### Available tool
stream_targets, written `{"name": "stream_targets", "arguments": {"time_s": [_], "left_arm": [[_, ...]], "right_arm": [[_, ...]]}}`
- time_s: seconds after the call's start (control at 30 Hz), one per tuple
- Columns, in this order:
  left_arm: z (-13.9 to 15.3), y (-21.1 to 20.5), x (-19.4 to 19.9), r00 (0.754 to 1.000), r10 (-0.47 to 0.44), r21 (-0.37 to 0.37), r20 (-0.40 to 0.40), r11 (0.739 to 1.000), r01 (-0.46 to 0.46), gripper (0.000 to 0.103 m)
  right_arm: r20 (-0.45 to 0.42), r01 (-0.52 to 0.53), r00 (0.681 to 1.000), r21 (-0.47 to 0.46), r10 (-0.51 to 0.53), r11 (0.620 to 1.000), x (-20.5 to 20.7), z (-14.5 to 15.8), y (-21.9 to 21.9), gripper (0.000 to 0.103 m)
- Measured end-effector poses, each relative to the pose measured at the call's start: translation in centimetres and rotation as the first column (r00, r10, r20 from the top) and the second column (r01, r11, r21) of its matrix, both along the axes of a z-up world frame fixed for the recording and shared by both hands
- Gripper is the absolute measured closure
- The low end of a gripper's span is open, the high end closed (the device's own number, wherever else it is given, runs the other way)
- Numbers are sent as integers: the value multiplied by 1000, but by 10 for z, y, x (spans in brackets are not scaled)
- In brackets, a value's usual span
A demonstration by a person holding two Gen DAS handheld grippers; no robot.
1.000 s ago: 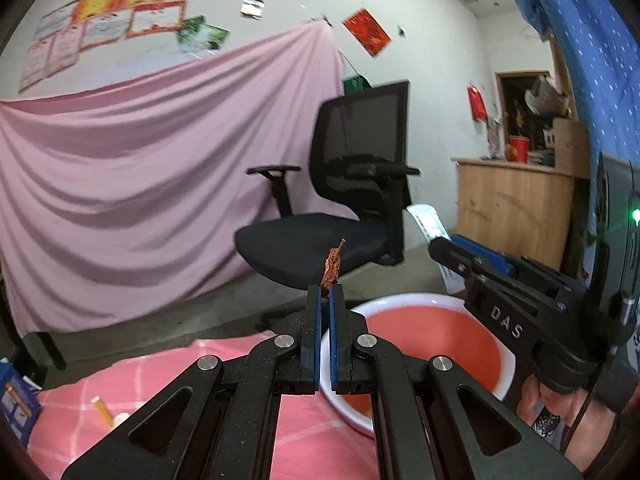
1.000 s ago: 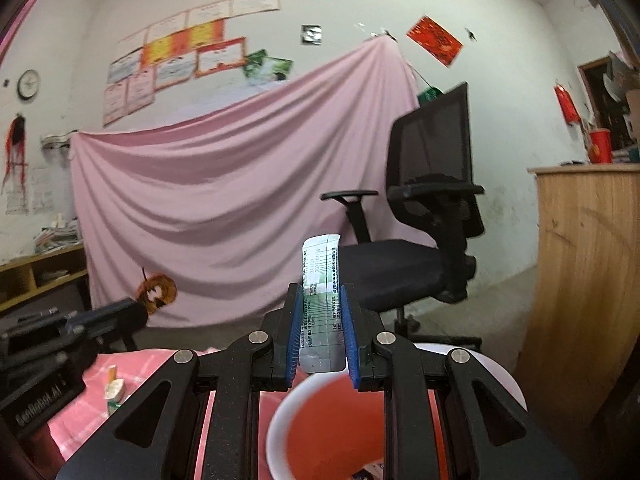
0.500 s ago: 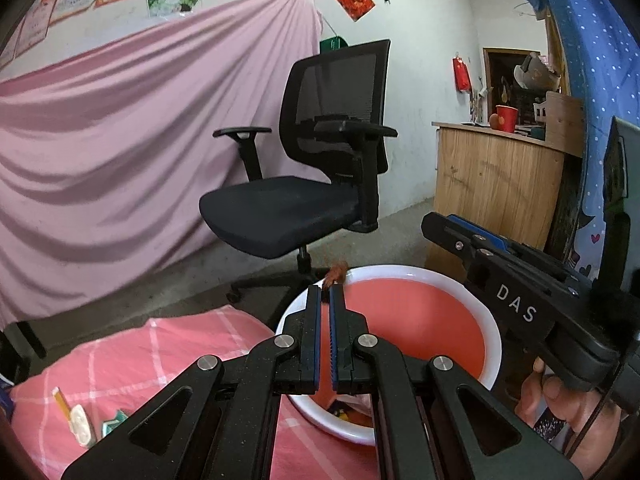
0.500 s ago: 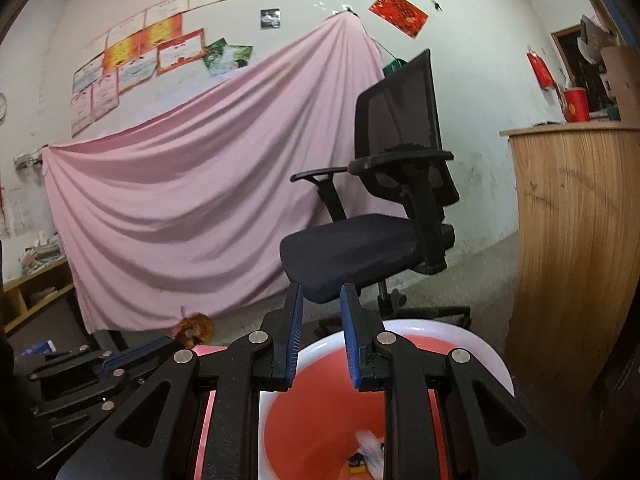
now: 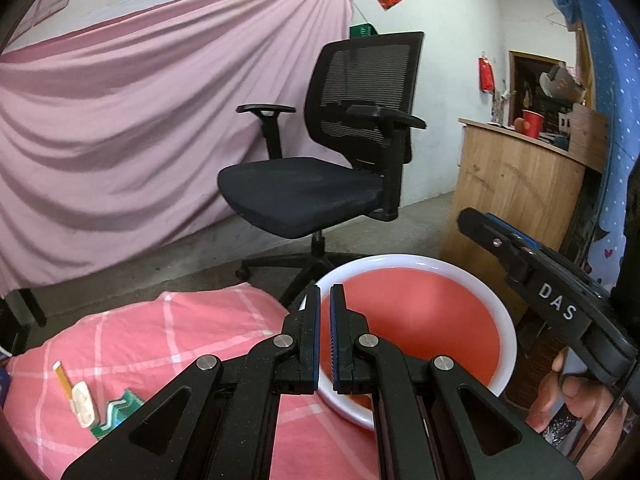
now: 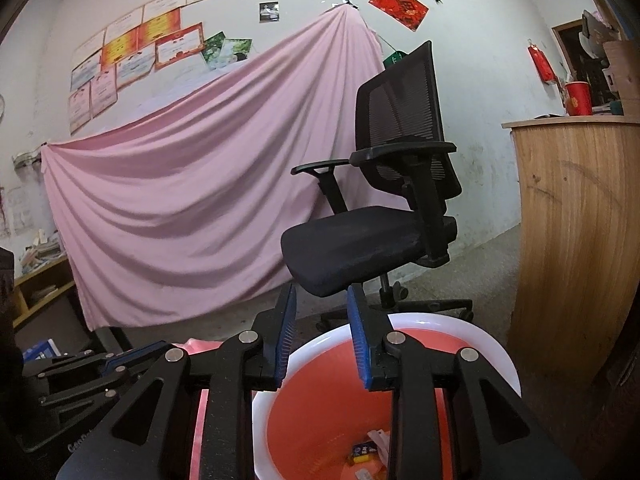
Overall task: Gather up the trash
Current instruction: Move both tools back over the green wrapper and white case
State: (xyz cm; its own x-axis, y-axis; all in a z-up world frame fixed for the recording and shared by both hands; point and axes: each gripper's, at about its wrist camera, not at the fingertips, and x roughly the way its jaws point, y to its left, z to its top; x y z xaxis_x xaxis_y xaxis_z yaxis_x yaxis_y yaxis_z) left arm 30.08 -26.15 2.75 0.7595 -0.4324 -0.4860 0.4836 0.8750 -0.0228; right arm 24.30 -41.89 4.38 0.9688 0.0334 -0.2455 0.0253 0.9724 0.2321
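Pink drape (image 5: 132, 128): I see soft folded cloth across the wall from 9 to 12 o'clock, its lower edge cut off by the bench.
Office chair (image 5: 332, 168): black mesh back and padded seat at 12 o'clock; part of its wheeled base is hidden behind the bin.
Wooden counter (image 6: 576, 220): curved wood-grain front at 3 o'clock, cut by the frame edge.
Bench (image 5: 152, 344): covered in pink checked fabric at 7 o'clock.
Bin (image 5: 420, 320): round, white rim, red inside, at 5 o'clock beyond the bench edge; my fingers hide its near wall.
Left gripper (image 5: 325, 312): empty, blue pads nearly together with a thin slit left, over the bin's rim.
Right gripper (image 6: 322, 320): spread wide, nothing between the pads, above the bin; in the left view its body reads "DAS".
Trash in bin (image 6: 370, 450): small wrappers at the bottom, print too small to read.
Trash on bench (image 5: 86, 398): a pale piece, an orange strip and a green wrapper at 8 o'clock.
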Motion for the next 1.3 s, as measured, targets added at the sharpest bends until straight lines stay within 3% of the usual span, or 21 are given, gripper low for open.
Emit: {"name": "stream_targets", "arguments": {"time_s": [0.17, 0.37, 0.43, 0.5, 0.57, 0.67, 0.8, 0.87, 1.0, 1.07, 1.3], "left_arm": [[7, 23, 0, 998, 59, -14, 9, 998, -59, 100], [16, 66, -8, 981, 193, -63, 25, 979, -191, 100], [19, 82, -12, 970, 241, -80, 33, 968, -237, 94], [22, 101, -16, 955, 292, -103, 44, 952, -287, 71], [25, 116, -22, 939, 338, -127, 63, 936, -329, 60], [26, 141, -29, 915, 395, -144, 78, 913, -382, 59], [22, 173, -39, 881, 468, -173, 78, 876, -450, 39], [19, 190, -45, 863, 498, -201, 79, 856, -476, 29], [14, 215, -58, 826, 553, -233, 105, 821, -521, 3], [10, 227, -65, 808, 578, -245, 117, 805, -540, 2], [-5, 253, -77, 771, 622, -186, 137, 781, -596, 2]], "right_arm": [[9, -21, 1000, -8, 21, 1000, 2, 5, 10, 75], [35, -74, 997, -34, 75, 997, 4, 11, 36, 73], [43, -90, 995, -42, 92, 995, 5, 13, 45, 72], [58, -108, 992, -51, 111, 993, 5, 15, 56, 66], [76, -117, 990, -53, 121, 992, 5, 18, 65, 59], [103, -150, 982, -65, 156, 987, 4, 21, 81, 53], [127, -195, 970, -91, 205, 977, 4, 24, 104, 44], [136, -217, 964, -105, 230, 970, 5, 24, 114, 26], [146, -252, 952, -136, 270, 958, 6, 23, 131, 14], [143, -267, 947, -146, 287, 953, 7, 21, 137, 1], [107, -348, 921, -203, 374, 915, 10, 12, 162, 0]]}}
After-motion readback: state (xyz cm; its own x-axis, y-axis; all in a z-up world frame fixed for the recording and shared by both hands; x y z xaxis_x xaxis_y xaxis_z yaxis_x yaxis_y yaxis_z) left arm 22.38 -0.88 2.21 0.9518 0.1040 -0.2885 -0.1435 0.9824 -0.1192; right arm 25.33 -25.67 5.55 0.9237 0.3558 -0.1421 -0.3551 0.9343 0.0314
